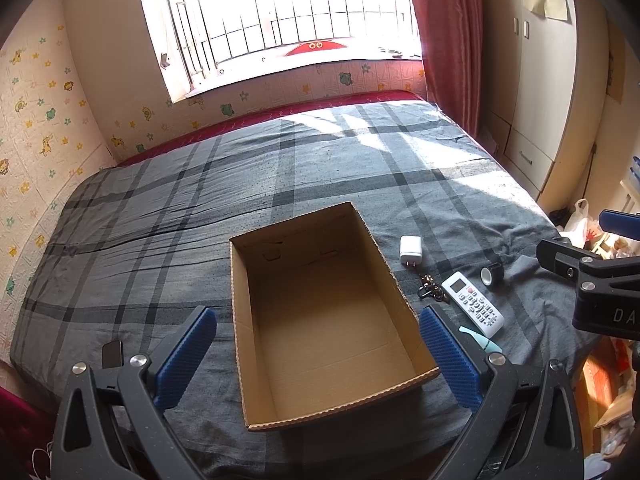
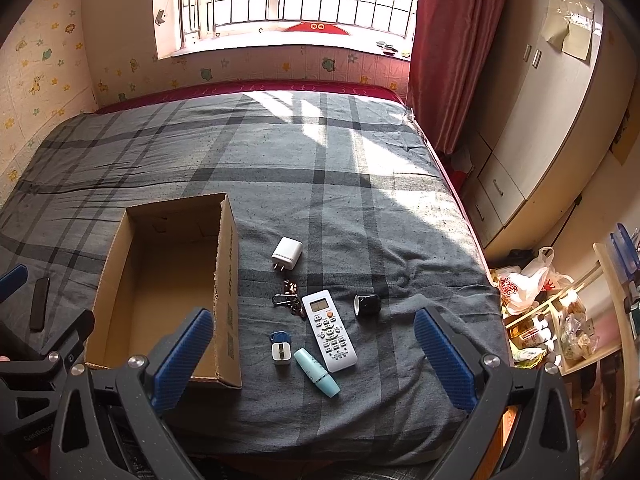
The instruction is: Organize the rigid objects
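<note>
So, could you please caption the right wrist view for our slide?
Open right gripper above remote control, chargers and keys beside an empty cardboard box.

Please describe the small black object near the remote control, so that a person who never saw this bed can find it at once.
Start at the open cardboard box on the grey plaid bed; a cluster of small items lies to its right. The white remote control lies in that cluster, and the black cylinder lies on its side just right of the remote's screen end. It is the only black, round item in the cluster.
</note>
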`<action>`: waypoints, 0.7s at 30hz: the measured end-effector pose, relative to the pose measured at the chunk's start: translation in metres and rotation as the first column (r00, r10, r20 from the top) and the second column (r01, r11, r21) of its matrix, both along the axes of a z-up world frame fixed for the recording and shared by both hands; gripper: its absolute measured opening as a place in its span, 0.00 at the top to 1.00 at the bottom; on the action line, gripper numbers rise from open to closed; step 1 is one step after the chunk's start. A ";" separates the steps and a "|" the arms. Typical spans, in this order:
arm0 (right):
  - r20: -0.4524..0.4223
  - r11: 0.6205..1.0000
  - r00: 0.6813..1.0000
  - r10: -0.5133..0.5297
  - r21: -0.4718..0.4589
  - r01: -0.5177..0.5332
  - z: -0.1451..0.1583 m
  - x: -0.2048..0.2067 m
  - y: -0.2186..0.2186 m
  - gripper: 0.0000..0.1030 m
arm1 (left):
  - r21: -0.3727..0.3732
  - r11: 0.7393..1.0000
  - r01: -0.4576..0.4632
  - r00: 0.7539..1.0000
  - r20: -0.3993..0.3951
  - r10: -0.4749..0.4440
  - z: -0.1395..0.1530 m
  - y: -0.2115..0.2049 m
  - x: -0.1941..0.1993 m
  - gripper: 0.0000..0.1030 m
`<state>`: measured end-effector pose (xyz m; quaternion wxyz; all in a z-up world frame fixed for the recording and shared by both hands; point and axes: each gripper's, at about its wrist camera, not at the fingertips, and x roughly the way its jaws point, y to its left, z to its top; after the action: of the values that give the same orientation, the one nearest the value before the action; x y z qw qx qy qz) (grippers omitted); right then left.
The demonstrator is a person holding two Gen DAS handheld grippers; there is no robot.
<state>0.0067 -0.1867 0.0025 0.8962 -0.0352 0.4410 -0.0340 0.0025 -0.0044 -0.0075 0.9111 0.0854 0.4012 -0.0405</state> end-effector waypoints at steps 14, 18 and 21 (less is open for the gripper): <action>0.000 1.000 1.000 0.000 0.002 0.000 0.000 0.000 -0.001 0.00 | 0.006 1.000 -0.002 1.000 0.000 0.002 -0.002 -0.002 0.001 0.00; 0.000 1.000 1.000 0.000 0.002 0.000 0.000 0.001 -0.001 0.00 | 0.006 1.000 -0.002 1.000 -0.001 0.002 -0.003 -0.002 0.001 0.00; 0.000 1.000 1.000 0.000 0.002 0.000 0.000 0.001 -0.001 0.00 | 0.004 1.000 -0.003 1.000 -0.002 0.003 -0.004 -0.001 0.002 0.00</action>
<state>0.0074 -0.1877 0.0024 0.8961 -0.0342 0.4412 -0.0336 0.0042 -0.0049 -0.0110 0.9106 0.0865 0.4024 -0.0384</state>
